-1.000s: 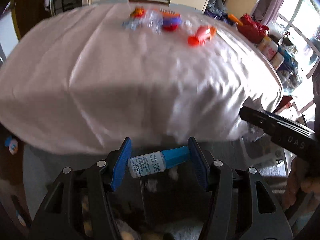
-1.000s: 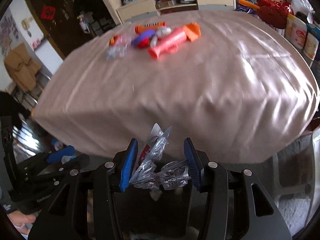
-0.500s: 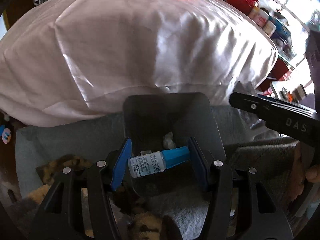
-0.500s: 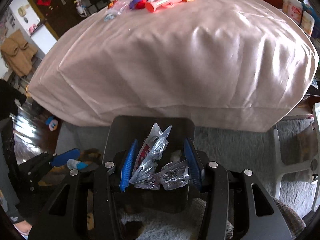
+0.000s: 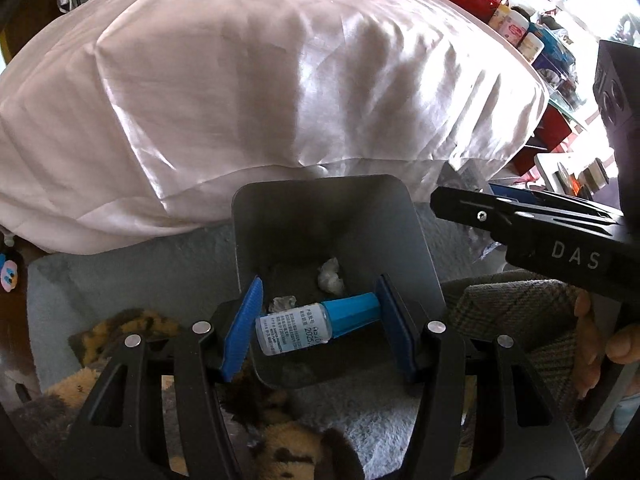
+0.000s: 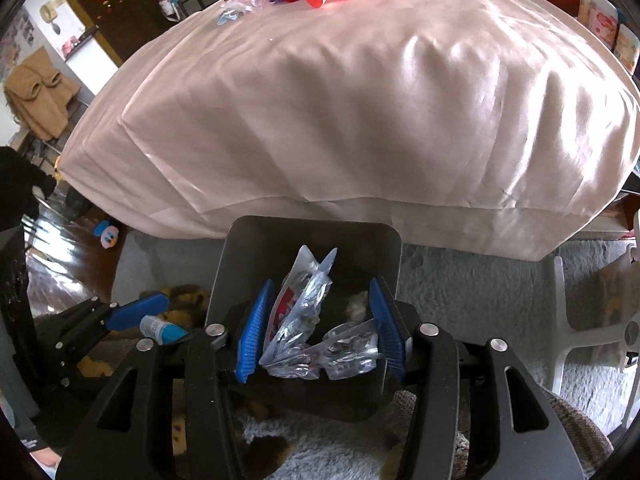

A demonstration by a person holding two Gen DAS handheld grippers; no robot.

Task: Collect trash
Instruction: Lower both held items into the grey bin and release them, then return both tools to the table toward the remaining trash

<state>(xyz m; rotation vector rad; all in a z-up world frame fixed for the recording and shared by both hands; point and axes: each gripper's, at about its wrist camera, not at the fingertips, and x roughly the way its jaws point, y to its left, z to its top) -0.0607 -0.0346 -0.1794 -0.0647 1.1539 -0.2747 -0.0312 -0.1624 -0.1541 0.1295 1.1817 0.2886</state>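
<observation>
Grey bin [image 5: 280,220] below both grippers. The left gripper [image 5: 319,280] jaws clamp a blue-capped bottle [image 5: 296,330]. Only the right view shows the right gripper [image 6: 320,282] jaws, just opening, slack around blister packs [image 6: 304,320].

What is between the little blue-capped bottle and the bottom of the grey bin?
Only air: in the left wrist view the little bottle hangs over the grey bin, above crumpled tissue.

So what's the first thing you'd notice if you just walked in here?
Probably the two grippers poised over the dark bin on the fluffy rug: the left gripper pinches a little blue-capped bottle, and the right gripper has crinkly clear wrappers between its just-opening blue pads. Behind them looms a big table under a shiny pink cloth, bright toys at its far edge.
</observation>
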